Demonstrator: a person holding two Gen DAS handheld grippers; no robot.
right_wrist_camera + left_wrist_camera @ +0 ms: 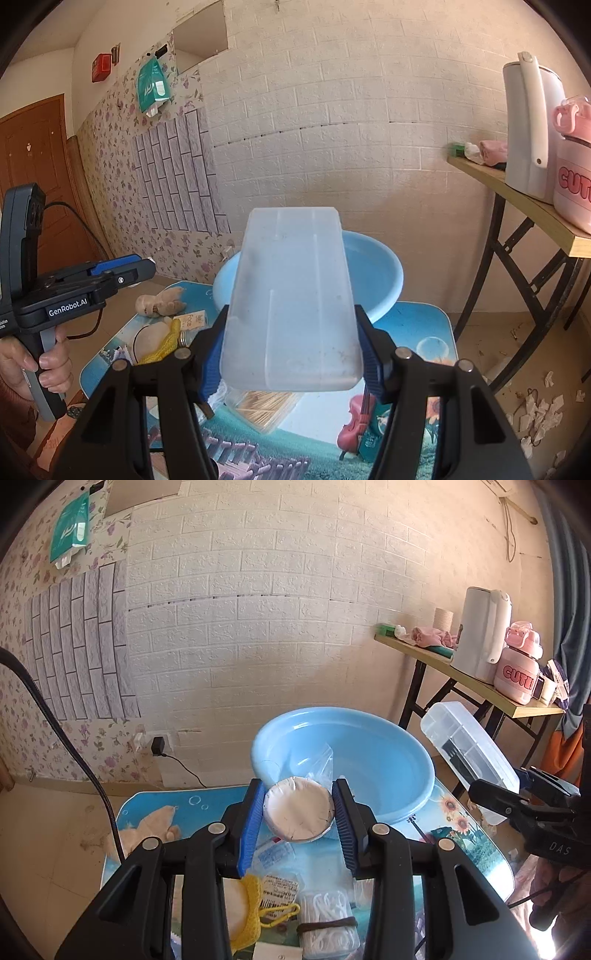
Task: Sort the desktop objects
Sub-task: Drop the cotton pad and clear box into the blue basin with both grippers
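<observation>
The desktop objects are split between my two tools and the desk (491, 853) below. My left tool (298, 814) is clamped on a round white disc in clear wrap (297, 814), both blue pads (249, 823) pressing its rim, with the disc held above the desk at about 6 o'clock from the blue basin (369, 746). In the right wrist view, a hand (40, 363) at 9 o'clock grips that tool's handle, its nose pointing toward the basin. My right tool (291, 354) is closed on a frosted plastic organizer box (291, 302), squeezed across its width and tilted nose-up, so it covers much of the basin's near rim. From the left view the same box sits at 3 o'clock, and I see compartments inside.

The desk carries a printed picture cover with sunflowers and a violin. On it lie a box of floss picks (328, 919) bound by a hair tie, a yellow knitted piece (243, 915), a ginger root (159, 301) and a flat clear box of toothpicks (266, 406). The basin stands at the far end, at 12 o'clock.

Behind is a white brick-pattern wall; at 2 o'clock a folding side table (480, 686) holds a white kettle (480, 635) and a pink bottle (517, 668). The floor right of the desk is strewn with paper scraps (535, 410). Above the basin the air is free between both tools.
</observation>
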